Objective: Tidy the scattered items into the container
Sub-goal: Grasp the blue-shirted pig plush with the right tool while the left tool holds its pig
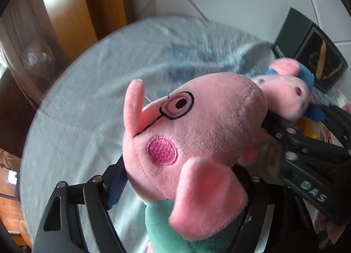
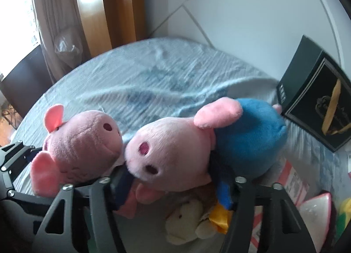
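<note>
Left tongs: the left tongs point(image 1: 179, 178) stand fairly wide, their fingers on either side of a pink plush pig with stitched black glasses and a teal-green top point(image 1: 193, 125). They appear to grip its soft body just below the head. The pads are hidden behind the plush.
Why held so: the head is bulky and round, so a grip on the narrower body below it looks the surer hold. The head lolls above the fingers, close to the lens.
Right tongs: the right tongs point(image 2: 172, 185) are drawn in much narrower on a second pink plush pig in a blue top point(image 2: 175, 149). Their blue pads sit at its neck, with the head on one side and the blue body on the other.
Why side by side: the two pigs meet snout to cheek between the two tongs. I judge that both hands are carrying a toy in one trip.
Surface: a table under a pale blue crinkled cloth point(image 2: 153, 81) lies beyond both tongs.
Below the right tongs: a small cream plush bear point(image 2: 186, 222) and a yellow scrap lie there, with papers and bright oddments off to the right.
Box: a dark green box with a gold emblem point(image 2: 318, 108) stands beyond the right tongs, near the blue pig's back.
Container: I cannot tell which thing is the container, so the drop point is unsettled.
Risk: the plush gives under the pads, so the wider left grip may slip.
</note>
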A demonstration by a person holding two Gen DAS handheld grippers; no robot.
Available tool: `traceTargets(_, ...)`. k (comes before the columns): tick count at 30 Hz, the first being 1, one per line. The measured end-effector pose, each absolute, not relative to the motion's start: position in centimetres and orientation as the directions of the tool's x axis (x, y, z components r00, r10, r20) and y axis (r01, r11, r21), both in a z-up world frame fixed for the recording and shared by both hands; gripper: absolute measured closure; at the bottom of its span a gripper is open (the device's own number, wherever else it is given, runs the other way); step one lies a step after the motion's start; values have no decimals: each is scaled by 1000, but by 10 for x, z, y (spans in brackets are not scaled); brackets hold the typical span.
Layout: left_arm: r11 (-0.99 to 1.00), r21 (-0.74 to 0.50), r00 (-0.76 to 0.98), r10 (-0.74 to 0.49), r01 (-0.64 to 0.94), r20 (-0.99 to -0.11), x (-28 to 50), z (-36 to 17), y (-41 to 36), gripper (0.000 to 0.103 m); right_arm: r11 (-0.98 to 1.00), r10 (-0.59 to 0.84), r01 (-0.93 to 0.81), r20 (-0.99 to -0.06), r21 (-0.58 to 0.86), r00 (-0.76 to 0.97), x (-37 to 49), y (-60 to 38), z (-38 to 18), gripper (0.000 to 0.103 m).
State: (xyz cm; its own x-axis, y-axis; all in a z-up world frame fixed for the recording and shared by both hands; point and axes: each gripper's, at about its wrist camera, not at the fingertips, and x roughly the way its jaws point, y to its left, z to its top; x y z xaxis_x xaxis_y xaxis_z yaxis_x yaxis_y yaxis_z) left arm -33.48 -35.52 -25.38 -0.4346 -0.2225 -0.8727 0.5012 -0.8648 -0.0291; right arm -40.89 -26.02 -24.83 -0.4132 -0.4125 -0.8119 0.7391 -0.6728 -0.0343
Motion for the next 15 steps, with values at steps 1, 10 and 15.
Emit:
traceTargets(1,-864,-17,-448,-244,504,-860,-334,-249,-357,25,-676,-429,736,-800,-24,-420,-407,-258,-242,46)
traceTargets(10,-867,-12,-542,-300,498,-785,-334,-198,-353,25,-678,-566,729,-698,93,-438,-394,-228,-182,52)
traceTargets(15,-878,-17,-594,-310,479,-742,-319,-164,-336,25,-674,-608,731,-642,106,-468,-377,-211,-145,54)
